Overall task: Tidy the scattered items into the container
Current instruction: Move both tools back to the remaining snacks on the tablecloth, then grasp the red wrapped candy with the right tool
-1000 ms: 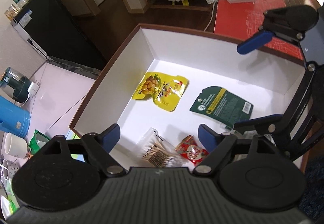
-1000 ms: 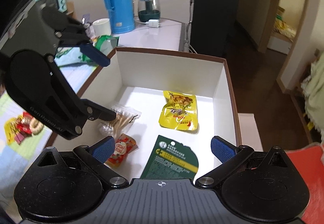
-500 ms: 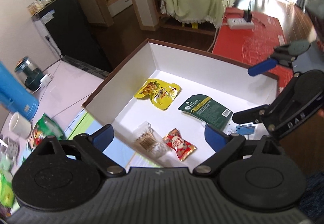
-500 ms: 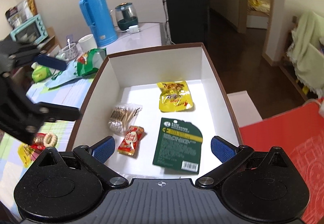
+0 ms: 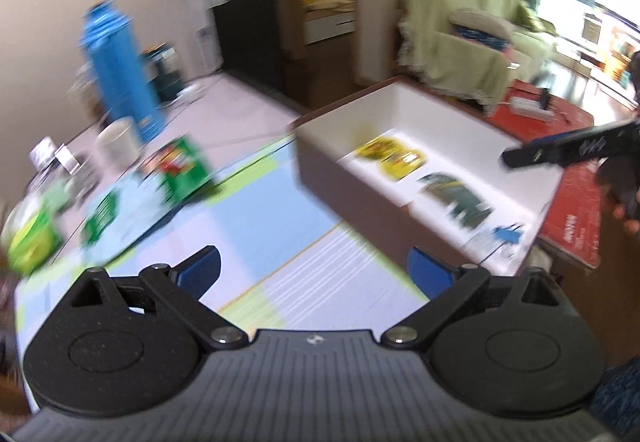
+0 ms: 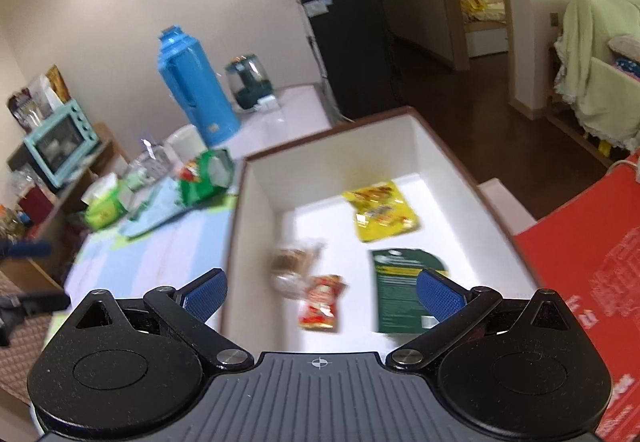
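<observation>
Your left gripper [image 5: 314,270] has swung away from the box [image 5: 320,158] to face the counter [image 5: 256,218]; your right gripper [image 6: 320,294] has backed off too.

Both grippers' fingers are apart and empty. The box already holds four light, crinkly packets. The green snack bag [image 5: 182,172] on the counter is soft and slippery: pinch a crimped edge, not the puffy middle.

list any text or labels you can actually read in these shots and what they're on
None reads clearly.
Dark green packet in the white box: pale print lines, blurred.
Red candy wrapper: white lettering, smeared.
Yellow snack pouch: too blurred.
Red mat: white characters, illegible.
Blue thermos: small gold mark, unreadable.
</observation>
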Motion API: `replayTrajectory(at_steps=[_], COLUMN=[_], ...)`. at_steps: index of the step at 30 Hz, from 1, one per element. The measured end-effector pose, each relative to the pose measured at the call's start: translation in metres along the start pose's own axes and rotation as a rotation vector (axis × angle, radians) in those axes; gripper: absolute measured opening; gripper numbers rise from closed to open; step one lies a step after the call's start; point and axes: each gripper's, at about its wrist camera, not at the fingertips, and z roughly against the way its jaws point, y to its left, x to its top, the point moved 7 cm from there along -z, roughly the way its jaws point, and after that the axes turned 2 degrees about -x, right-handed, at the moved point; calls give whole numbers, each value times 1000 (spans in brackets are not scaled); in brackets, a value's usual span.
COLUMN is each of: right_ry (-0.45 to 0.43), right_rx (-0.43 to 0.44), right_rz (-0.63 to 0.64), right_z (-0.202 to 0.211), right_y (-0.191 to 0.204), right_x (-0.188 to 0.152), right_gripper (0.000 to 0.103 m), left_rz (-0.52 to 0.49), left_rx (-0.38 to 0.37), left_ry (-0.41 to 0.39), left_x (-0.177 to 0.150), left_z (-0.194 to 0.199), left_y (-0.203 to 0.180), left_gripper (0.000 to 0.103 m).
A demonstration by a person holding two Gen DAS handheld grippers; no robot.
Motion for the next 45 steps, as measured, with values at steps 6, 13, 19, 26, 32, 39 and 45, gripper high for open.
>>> replayTrajectory(at_steps=[6,13,19,26,32,39,45], right_ry=[-57,3,140,281,339,372,425], right_rx=[144,265,272,216,205,217,274], right_rz=[10,111,190,214,221,246,232], right_z=[-7,-33,-61,-91,-108,-125,-148], right_y=[60,137,181,196,203,215,226], right_x=[-5,-31,-62,-92,-99,-103,-108], right_gripper=[103,103,103,103,103,103,72], left_rz=[160,240,245,232,217,219,233], left_rx=[61,112,110,88,58,24,6], left_ry=[70,129,147,167,178,203,229], left_x=[-70,-126,-148,-157,-154,-156,-159], left_z=[24,45,51,42,28,8,-5], left_y=[48,86,104,121,132,144,151], left_gripper=[99,99,99,99,99,98,97])
